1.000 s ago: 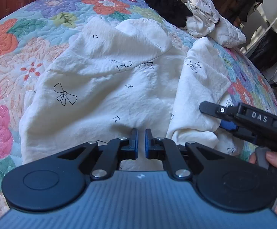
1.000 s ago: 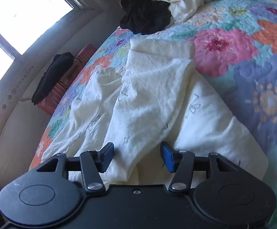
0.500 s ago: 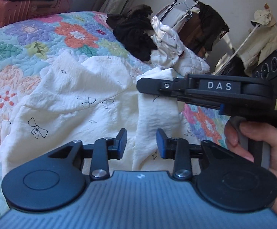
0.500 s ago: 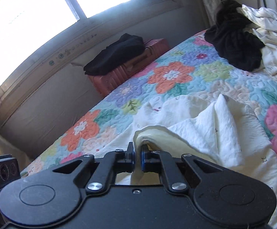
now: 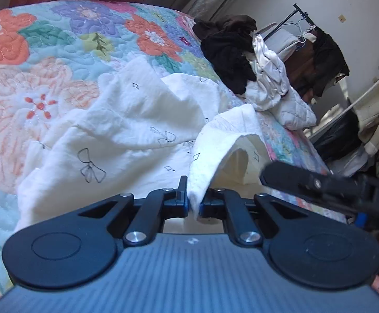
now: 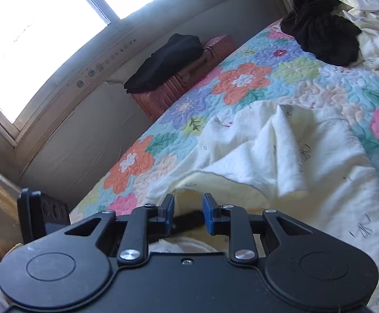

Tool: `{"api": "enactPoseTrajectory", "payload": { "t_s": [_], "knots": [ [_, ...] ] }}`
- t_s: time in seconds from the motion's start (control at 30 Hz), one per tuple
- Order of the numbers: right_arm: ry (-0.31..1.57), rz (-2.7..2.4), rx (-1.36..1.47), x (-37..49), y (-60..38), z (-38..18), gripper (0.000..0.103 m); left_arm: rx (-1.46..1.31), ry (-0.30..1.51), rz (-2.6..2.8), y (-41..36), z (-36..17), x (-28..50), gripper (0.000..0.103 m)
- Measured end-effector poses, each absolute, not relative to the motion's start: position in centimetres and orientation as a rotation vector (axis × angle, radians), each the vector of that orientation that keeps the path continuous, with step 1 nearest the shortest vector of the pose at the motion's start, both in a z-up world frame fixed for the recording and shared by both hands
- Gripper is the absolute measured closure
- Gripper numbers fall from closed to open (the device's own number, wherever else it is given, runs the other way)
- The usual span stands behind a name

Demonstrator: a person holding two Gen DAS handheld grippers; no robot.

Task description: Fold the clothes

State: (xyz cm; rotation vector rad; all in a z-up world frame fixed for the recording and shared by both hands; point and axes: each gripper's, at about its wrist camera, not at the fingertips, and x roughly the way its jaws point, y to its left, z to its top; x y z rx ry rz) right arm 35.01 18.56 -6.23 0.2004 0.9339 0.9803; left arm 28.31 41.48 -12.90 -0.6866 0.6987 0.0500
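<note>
White garment (image 5: 126, 130) with bow print lies crumpled across flowered quilt (image 5: 59, 39) on bed. Left gripper (image 5: 194, 203): fingers clamped on raised edge of garment, cloth tented above them. Right gripper (image 6: 188, 212): fingers apart, nothing between, hovering just beside same lifted fold. Advice: right should pinch matching edge further along, both lift level, carry fold over flat part, smooth before letting go. Keep clear of dark clothes pile (image 5: 228, 52) at far end.

Each tool (image 5: 194, 203) (image 6: 188, 214) is matte black with blue pads (image 6: 208, 215), silver screws (image 5: 133, 236) and round embossed discs.
</note>
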Motion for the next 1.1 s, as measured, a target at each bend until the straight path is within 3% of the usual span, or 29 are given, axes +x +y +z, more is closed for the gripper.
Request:
{"api": "enactPoseTrajectory", "payload": {
  "t_s": [0.2,0.33,0.37,0.4,0.47,0.53,0.9,1.1],
  "knots": [
    [0.927,0.827,0.149,31.3,15.6,-9.7,0.042,-0.725,0.712,0.069,42.4,-13.4,28.0,0.097],
    [0.912,0.832,0.111,30.4,16.4,-12.1,0.041,-0.808,0.654,0.039,43.4,-13.4,27.2,0.099],
    [0.874,0.845,0.098,30.0,16.8,-12.2,0.045,-0.819,0.628,0.02,43.5,-13.1,27.0,0.1],
    [0.834,0.861,0.084,29.6,17.2,-12.2,0.065,-0.829,0.602,0.002,43.6,-12.8,26.7,0.1],
    [0.773,0.92,0.087,28.8,17.9,-11.6,0.09,-0.834,0.531,-0.035,43.8,-11.6,26.0,0.1],
    [0.73,0.977,0.092,27.8,18.8,-11.0,0.096,-0.814,0.491,-0.035,43.8,-10.5,25.4,0.1],
    [0.739,1.001,-0.044,24.4,22.9,-11.6,0.096,-0.821,0.705,0.158,47.6,-13.7,24.5,0.099],
    [0.742,1.044,0.073,25.0,23.0,-10.6,0.094,-0.81,0.613,0.129,47.9,-12.4,23.6,0.099]
  ]
}}
